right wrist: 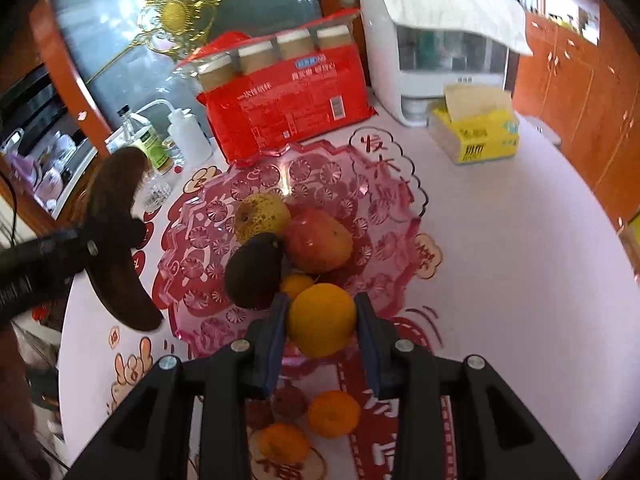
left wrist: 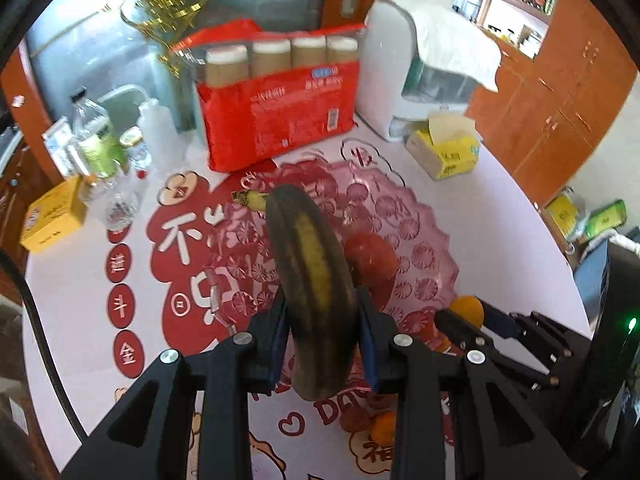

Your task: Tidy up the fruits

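Observation:
My left gripper is shut on an overripe, brown-streaked banana, held above the near edge of the pink glass fruit bowl. A red apple shows behind it in the bowl. In the right wrist view that banana hangs at the left, beside the bowl. My right gripper is shut on an orange over the bowl's near rim. Inside the bowl lie a yellow pear, a red apple, a dark avocado and a small orange.
On the table in front of the bowl lie small oranges, another, and dark red fruits. Behind the bowl stand a red pack of paper cups, a white appliance, a yellow tissue box and bottles.

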The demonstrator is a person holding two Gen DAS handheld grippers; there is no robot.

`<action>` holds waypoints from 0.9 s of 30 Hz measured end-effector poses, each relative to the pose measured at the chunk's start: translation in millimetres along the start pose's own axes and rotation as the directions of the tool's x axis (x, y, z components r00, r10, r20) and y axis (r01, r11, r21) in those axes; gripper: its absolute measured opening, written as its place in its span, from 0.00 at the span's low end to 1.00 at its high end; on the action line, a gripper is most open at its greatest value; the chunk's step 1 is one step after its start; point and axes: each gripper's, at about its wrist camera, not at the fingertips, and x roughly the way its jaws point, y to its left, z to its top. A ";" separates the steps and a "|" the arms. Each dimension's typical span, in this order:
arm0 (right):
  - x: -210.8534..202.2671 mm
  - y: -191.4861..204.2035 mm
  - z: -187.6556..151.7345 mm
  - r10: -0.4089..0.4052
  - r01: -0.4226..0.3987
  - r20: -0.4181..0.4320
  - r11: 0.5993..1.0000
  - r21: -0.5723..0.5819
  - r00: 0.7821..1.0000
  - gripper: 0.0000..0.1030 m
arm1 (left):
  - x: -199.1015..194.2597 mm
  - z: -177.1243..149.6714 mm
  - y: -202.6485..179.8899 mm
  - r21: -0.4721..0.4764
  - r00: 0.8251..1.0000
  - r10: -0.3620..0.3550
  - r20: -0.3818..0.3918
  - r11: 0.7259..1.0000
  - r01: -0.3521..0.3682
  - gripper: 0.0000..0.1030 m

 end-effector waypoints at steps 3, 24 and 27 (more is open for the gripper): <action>14.5 6.4 3.8 -0.026 0.026 -0.023 1.000 0.017 0.999 0.32 | 19.4 -1.9 8.1 0.003 0.999 -0.025 -0.028 1.000 0.025 0.28; 37.9 11.8 8.8 -0.075 0.082 -0.121 0.995 0.056 0.990 0.44 | 28.8 -0.3 15.4 -0.013 0.996 -0.087 -0.035 0.996 0.086 0.60; 22.7 8.2 7.5 -0.077 0.085 -0.105 0.994 0.076 0.991 0.45 | 9.4 -3.1 14.2 -0.015 0.997 -0.078 -0.016 0.997 0.077 0.67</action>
